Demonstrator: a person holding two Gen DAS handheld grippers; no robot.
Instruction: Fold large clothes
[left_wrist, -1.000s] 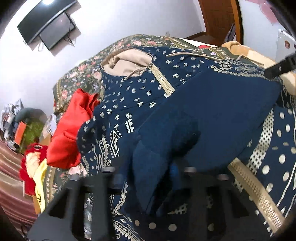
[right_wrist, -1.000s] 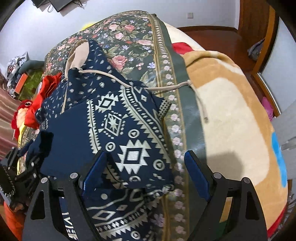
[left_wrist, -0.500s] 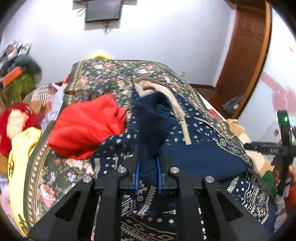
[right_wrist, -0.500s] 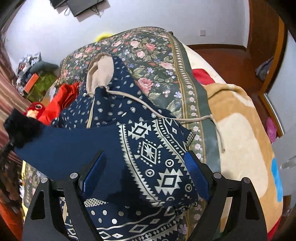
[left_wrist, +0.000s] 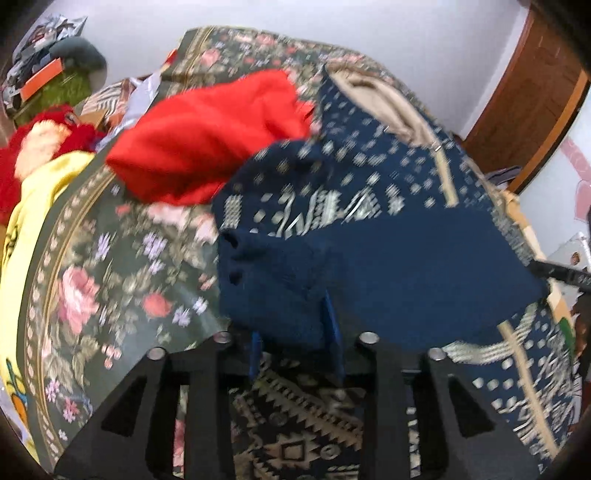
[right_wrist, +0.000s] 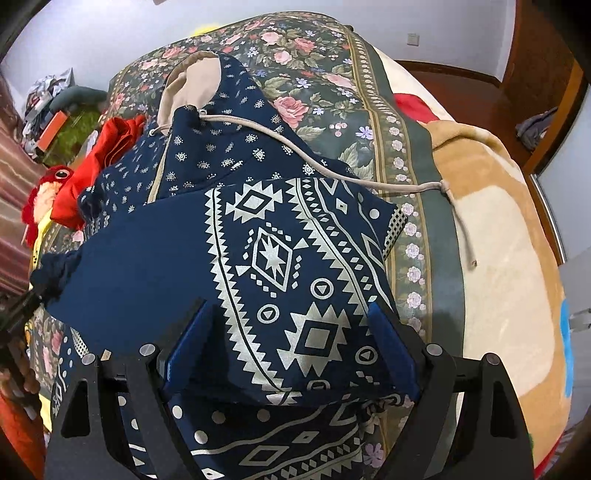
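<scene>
1. Bedroom: white walls, wooden door, bed under a dark floral bedspread with a tan blanket on its right side.
2. Navy patterned hoodie lies on the bed across the bedspread, beige-lined hood at the far end, beige drawstring trailing onto the blanket. One plain navy sleeve is folded across the body.
3. Red garment sits just beside the hoodie on its left; a red plush toy and something yellow lie past that.
4. Left claw: jaws opening, sleeve cuff between them, pads look just clear of the cloth. The picture is blurred, so contact is uncertain.
5. Right claw: wide open, hovering over the folded patterned panel, holding nothing.
6. Handling, my read: soft, thick fleece with moderate weight. It drapes and sags, and won't hold a crease unless pressed flat. Not slippery or fragile. Best holds are the cuffs, hem corners and shoulder seams; pinch both layers. Avoid the drawstring and zip tape.
7. No brand, label or writing readable on the hoodie; print is geometric only.
</scene>
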